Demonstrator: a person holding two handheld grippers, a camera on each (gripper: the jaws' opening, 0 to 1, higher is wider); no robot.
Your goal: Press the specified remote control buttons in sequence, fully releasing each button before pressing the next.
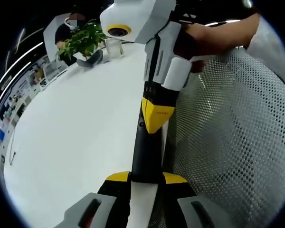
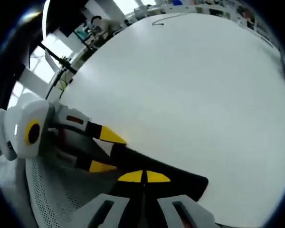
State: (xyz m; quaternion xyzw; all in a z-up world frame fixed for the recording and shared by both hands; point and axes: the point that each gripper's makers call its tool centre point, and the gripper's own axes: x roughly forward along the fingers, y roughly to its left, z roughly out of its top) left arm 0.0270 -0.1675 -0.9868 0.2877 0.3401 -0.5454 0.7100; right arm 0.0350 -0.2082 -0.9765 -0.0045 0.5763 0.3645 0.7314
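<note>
Slim, plain black and long: remote control [image 1: 145,152], at the edge of the white table [image 1: 71,142], next to a perforated mesh surface [image 1: 237,142]. Gripped at the near end by the left gripper [image 1: 146,178], yellow tips clamped on either side. Right gripper [image 2: 144,176] clenched, tips together with nothing between, set on the remote's top face. Buttons impossible to make out; far end covered by that claw. Leafy plant [image 1: 83,40] well beyond.

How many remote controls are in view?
1. The black remote control is held between the jaws of the left gripper, by the white table; the right gripper touches its far end. None seems hidden.
</note>
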